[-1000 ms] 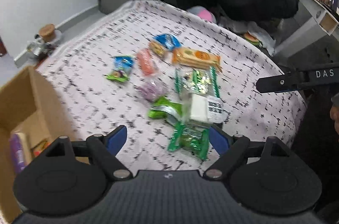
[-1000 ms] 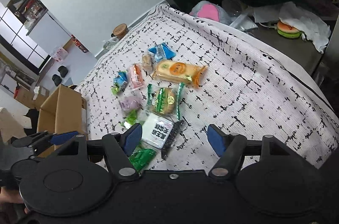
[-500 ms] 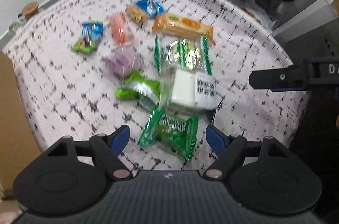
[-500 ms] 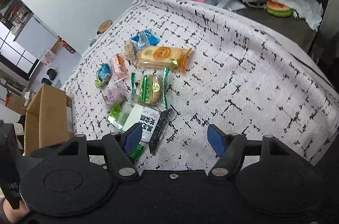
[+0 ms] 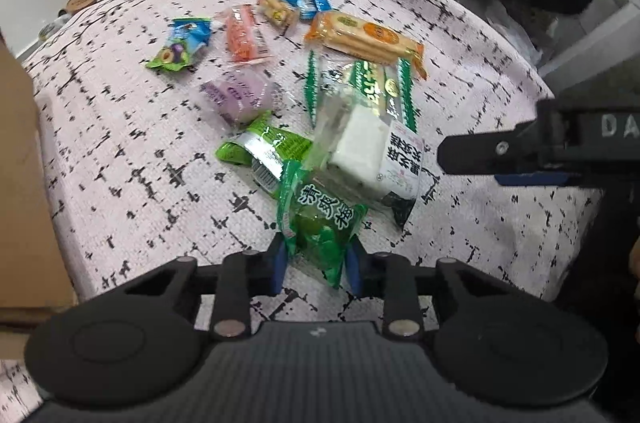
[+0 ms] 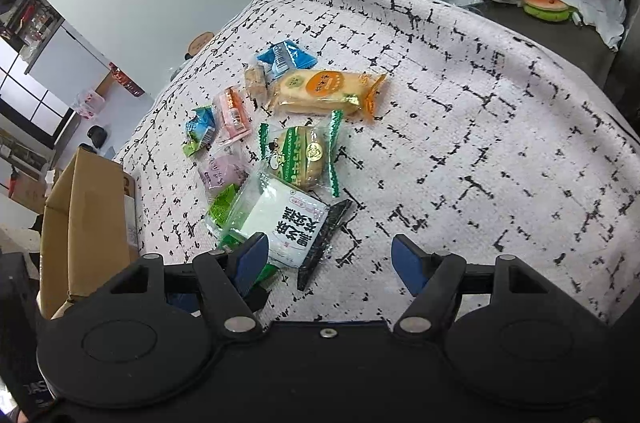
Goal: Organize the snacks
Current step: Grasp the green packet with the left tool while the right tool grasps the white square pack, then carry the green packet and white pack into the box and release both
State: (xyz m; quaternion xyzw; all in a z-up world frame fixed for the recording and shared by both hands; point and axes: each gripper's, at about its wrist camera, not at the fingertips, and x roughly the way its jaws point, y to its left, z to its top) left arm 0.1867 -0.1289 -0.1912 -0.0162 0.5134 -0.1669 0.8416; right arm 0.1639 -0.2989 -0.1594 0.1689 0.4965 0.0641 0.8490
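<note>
Now my left gripper [image 5: 316,259] has closed: a second ago its fingers stood wide over the snack pile, and here they pinch the green plum candy packet [image 5: 318,223] at the near edge of the checked tablecloth [image 5: 132,159]. That reads to me as the pick made, with the carry to the cardboard box [image 6: 86,223] off the cloth's left edge still ahead. My right gripper [image 6: 330,259] hangs with fingers spread, holding nothing, above the white rice-cake packet [image 6: 286,223]. Only the left view shows the clamped packet plainly; the right view gives just a green sliver of it, but it alone shows the box's outer wall and the burger-shaped toy [image 6: 546,3] past the far edge.
</note>
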